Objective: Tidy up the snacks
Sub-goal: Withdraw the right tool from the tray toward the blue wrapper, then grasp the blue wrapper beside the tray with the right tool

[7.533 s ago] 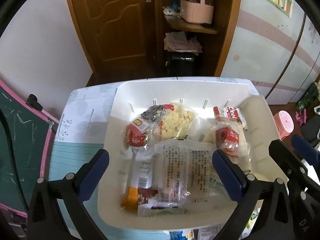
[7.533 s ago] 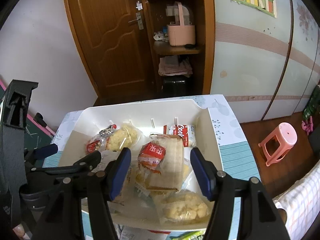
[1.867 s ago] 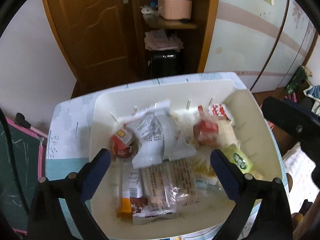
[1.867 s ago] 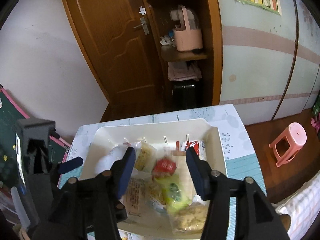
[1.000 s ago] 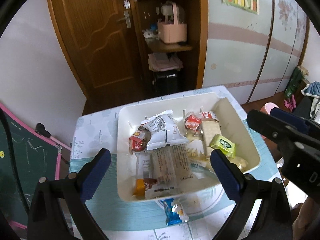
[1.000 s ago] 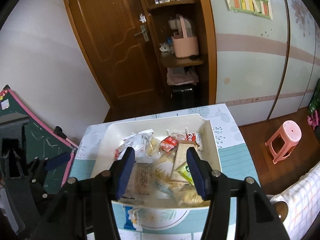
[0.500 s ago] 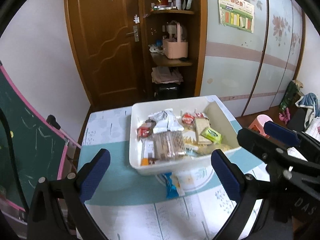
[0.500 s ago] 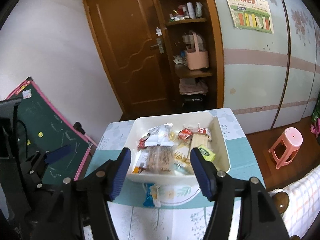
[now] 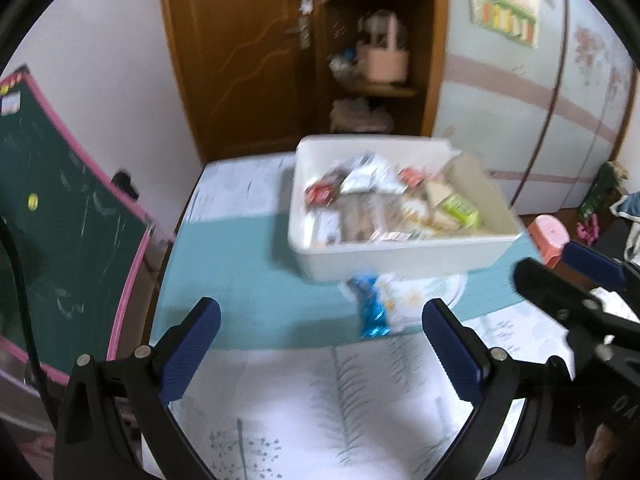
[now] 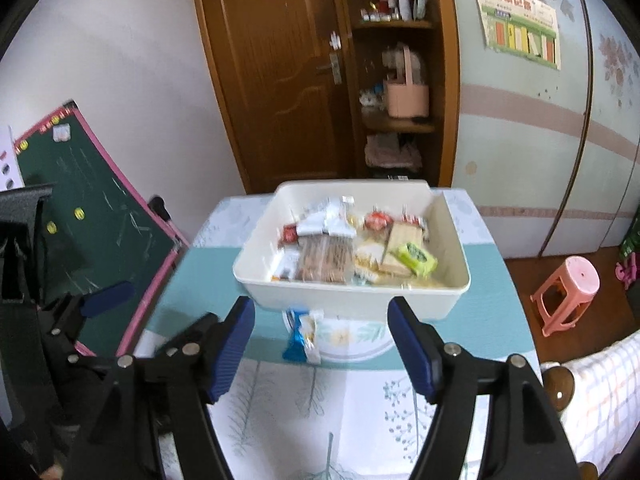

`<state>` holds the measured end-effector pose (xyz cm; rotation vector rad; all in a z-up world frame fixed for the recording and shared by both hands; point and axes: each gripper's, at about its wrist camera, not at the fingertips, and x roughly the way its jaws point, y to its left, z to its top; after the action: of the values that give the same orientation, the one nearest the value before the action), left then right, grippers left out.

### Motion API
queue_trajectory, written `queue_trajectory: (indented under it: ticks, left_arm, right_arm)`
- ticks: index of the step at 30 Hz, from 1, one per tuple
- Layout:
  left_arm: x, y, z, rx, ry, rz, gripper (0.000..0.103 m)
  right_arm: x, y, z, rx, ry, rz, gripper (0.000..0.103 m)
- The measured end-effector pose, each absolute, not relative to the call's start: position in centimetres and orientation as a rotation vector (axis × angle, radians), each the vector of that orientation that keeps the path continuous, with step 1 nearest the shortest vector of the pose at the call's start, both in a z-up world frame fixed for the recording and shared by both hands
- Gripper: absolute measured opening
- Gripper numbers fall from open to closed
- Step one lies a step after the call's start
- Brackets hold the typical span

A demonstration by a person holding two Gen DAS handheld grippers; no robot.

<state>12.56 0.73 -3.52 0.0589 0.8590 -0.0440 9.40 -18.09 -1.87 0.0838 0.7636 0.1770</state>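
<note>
A white bin [image 9: 404,256] [image 10: 352,300] full of several wrapped snacks stands on the table's far half. A green packet [image 10: 414,258] lies on top at the right, a red packet [image 10: 376,220] further back. One blue and white snack packet [image 9: 374,304] [image 10: 302,334] lies on the table just in front of the bin. My left gripper [image 9: 320,340] is open and empty above the near table. My right gripper [image 10: 322,344] is open and empty, held back from the bin; it also shows at the right of the left wrist view [image 9: 576,280].
A green chalkboard with a pink frame [image 10: 100,216] leans at the table's left edge. A pink stool [image 10: 568,288] stands on the floor to the right. A wooden door and shelf unit [image 10: 360,80] stand behind the table.
Both grippers have pulled back and up from the bin, which now looks smaller and farther. The loose blue packet in front of the bin has come into view.
</note>
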Motion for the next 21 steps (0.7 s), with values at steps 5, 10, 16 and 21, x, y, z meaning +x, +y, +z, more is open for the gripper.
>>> queue_trajectory:
  ticks: [5,10,16,21]
  left_arm:
    - [13.5,3.3,-8.1,0.035,0.961,0.035,0.101]
    - [14.7,5.3,-11.8,0.002,1.046,0.091,0.101]
    - [16.4,7.0,-14.5,-0.036,1.098,0.139,0.101]
    - [17.9,8.1,-15.6,-0.054,1.100,0.179,0.101]
  right_arm:
    - [10.5,-17.5,-5.9,0.062,0.849,0.178,0.070]
    - [12.1,-16.7,-9.3,0.045,0.929,0.188,0.070]
    - [14.3,-15.2,-12.4,0.038,0.996,0.224,0.070]
    - [16.2,-14.1,-14.6,0.047,1.026,0.245,0.070]
